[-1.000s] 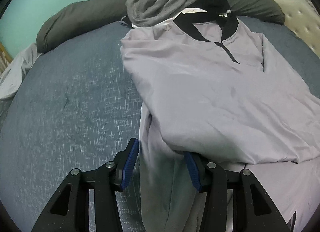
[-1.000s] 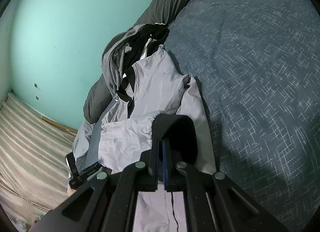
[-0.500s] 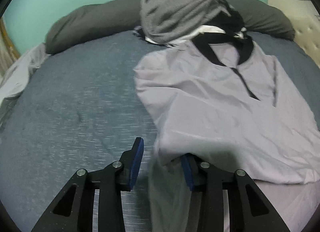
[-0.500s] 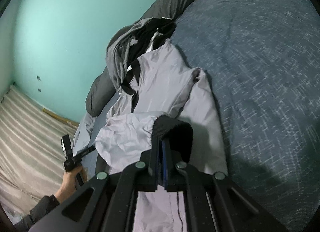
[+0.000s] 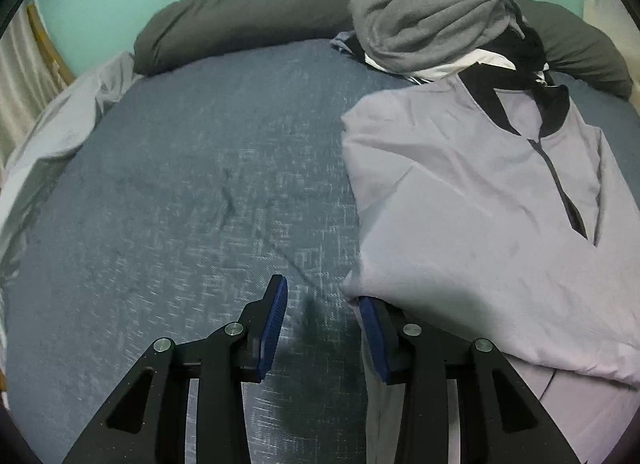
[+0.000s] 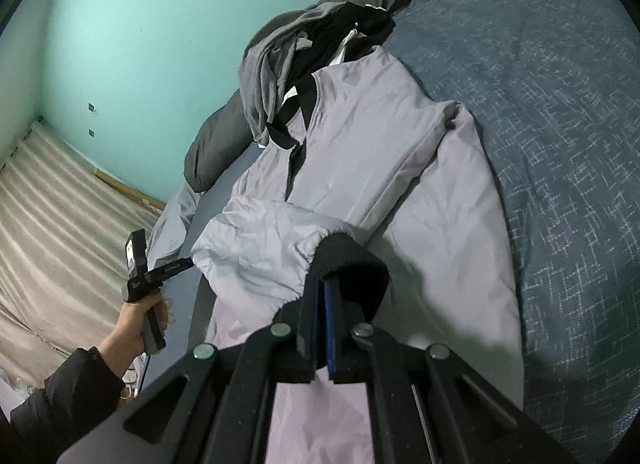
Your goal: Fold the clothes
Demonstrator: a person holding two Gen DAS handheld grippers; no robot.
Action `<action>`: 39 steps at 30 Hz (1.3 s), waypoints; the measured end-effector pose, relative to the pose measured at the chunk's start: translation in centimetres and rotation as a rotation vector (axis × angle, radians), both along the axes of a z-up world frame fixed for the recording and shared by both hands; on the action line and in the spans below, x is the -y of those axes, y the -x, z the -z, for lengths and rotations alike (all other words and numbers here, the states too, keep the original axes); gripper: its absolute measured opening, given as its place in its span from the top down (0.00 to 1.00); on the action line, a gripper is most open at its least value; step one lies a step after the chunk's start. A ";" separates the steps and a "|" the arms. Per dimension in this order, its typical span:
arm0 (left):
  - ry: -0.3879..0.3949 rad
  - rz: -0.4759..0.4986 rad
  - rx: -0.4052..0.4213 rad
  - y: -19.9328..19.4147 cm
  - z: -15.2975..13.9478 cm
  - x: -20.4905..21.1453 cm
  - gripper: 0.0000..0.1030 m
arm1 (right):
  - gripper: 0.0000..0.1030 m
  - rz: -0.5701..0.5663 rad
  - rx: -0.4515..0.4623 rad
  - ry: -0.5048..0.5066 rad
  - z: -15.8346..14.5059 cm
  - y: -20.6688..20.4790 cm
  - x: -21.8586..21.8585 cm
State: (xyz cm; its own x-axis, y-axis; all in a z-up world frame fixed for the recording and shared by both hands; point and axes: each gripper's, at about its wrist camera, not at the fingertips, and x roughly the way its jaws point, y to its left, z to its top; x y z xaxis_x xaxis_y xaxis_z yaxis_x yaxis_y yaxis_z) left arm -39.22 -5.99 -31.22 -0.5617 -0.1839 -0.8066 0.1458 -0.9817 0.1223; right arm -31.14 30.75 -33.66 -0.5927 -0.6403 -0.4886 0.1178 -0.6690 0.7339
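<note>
Left gripper (image 5: 322, 320) slid leftward off jacket (image 5: 480, 199), fingers spread, empty | right gripper (image 6: 322, 304) clamped on black cuff (image 6: 352, 260) | risk: sleeve slips, fold collapses

Ahead and right of my left gripper (image 5: 322, 318) the jacket (image 5: 480, 207) lies on the bed (image 5: 180, 203), its edge touching my right finger. Beyond it sits a heap of clothes (image 5: 428, 19) against the long pillow (image 5: 240, 31). My right gripper (image 6: 322, 296) pinches the jacket's cuff (image 6: 352, 260) above the body.
</note>
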 end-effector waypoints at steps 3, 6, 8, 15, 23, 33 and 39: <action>-0.008 0.023 0.023 -0.2 1.0 0.2 0.60 | 0.97 0.004 0.007 -0.003 0.2 0.1 -0.1; -0.024 0.038 0.034 -0.3 1.8 0.4 0.59 | 0.97 0.006 0.011 -0.002 0.3 0.1 -0.2; -0.045 0.041 0.030 -0.2 2.1 0.4 0.59 | 0.97 0.008 0.013 -0.002 0.4 0.1 -0.2; -0.096 0.048 0.019 0.2 3.0 0.4 0.62 | 0.97 0.011 0.020 -0.012 0.6 0.3 -0.2; 0.093 0.068 0.017 0.5 1.1 0.7 0.89 | 0.97 -0.023 0.012 -0.016 0.3 0.4 0.4; 0.077 0.046 0.140 0.3 3.7 3.0 0.84 | 0.97 -0.056 0.041 -0.057 0.7 0.7 0.7; -0.054 -0.047 0.059 -2.4 1.0 6.8 0.84 | 0.97 -0.062 0.050 -0.079 0.4 0.5 0.7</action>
